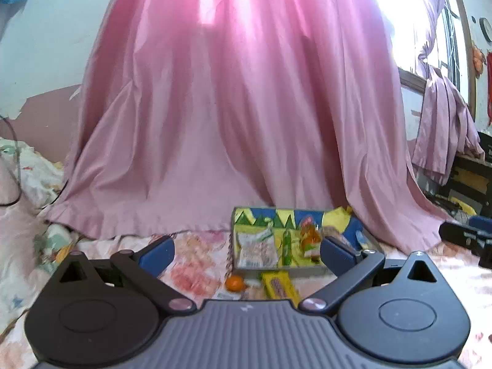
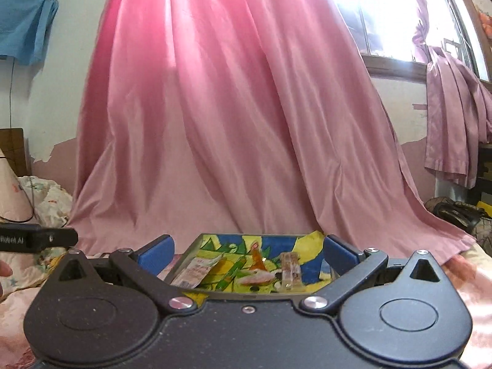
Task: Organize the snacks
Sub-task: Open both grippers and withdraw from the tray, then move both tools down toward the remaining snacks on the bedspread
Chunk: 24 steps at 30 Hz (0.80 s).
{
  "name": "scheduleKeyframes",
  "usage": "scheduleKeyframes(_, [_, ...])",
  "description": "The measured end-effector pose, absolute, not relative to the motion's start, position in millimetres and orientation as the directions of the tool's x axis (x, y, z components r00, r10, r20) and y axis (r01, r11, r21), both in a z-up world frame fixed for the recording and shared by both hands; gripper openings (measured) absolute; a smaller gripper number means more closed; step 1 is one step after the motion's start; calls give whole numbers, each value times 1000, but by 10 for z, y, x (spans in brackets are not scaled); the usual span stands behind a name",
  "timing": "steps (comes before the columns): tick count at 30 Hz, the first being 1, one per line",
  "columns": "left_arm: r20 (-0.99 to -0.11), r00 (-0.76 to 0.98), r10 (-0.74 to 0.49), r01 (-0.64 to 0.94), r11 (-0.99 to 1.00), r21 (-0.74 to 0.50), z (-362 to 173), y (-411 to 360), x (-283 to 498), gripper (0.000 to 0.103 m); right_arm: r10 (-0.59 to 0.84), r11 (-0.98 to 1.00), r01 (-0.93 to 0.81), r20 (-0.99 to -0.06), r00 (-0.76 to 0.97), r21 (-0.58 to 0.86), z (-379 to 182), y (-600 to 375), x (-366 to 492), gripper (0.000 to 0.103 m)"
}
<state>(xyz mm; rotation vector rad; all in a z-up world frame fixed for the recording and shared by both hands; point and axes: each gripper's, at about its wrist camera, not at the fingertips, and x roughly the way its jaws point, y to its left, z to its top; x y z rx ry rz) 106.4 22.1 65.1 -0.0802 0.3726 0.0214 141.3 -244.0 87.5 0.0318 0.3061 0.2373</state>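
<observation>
A shallow tray (image 1: 267,213) with a blue, yellow and green pattern lies on the bed in front of the pink curtain. In it are a white-pink packet (image 1: 256,246), a green stick snack (image 1: 287,246) and an orange packet (image 1: 310,236). An orange round sweet (image 1: 235,283) and a yellow packet (image 1: 279,286) lie on the sheet just before the tray. My left gripper (image 1: 246,253) is open and empty, held above them. My right gripper (image 2: 247,252) is open and empty too, facing the tray (image 2: 276,241) with its packet (image 2: 196,272) and clear wrapper (image 2: 289,267).
A pink curtain (image 1: 230,123) drapes onto the floral bed sheet (image 1: 190,255) behind the tray. Crumpled bedding (image 1: 33,169) is piled at the left, dark furniture (image 1: 470,181) stands at the right. The other gripper (image 2: 37,240) and a fingertip (image 2: 4,272) show at the left edge.
</observation>
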Motion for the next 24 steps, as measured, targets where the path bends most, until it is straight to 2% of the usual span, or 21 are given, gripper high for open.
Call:
scheduleKeyframes(6, [-420,907,2,-48,994,-98,496,319,777,103,254,967,-247,-332,908,65,864,-2275,996,102])
scheduleKeyframes(11, [-450,893,-23,-22,995,-96,301,410,573,103,221,974,-218,-429,876,57,766,-2103,756,102])
scheduleKeyframes(24, [-556,831,-7,-53,994,-91,-94,450,355,103,180,983,-173,-539,823,63,416,-1985,570,102])
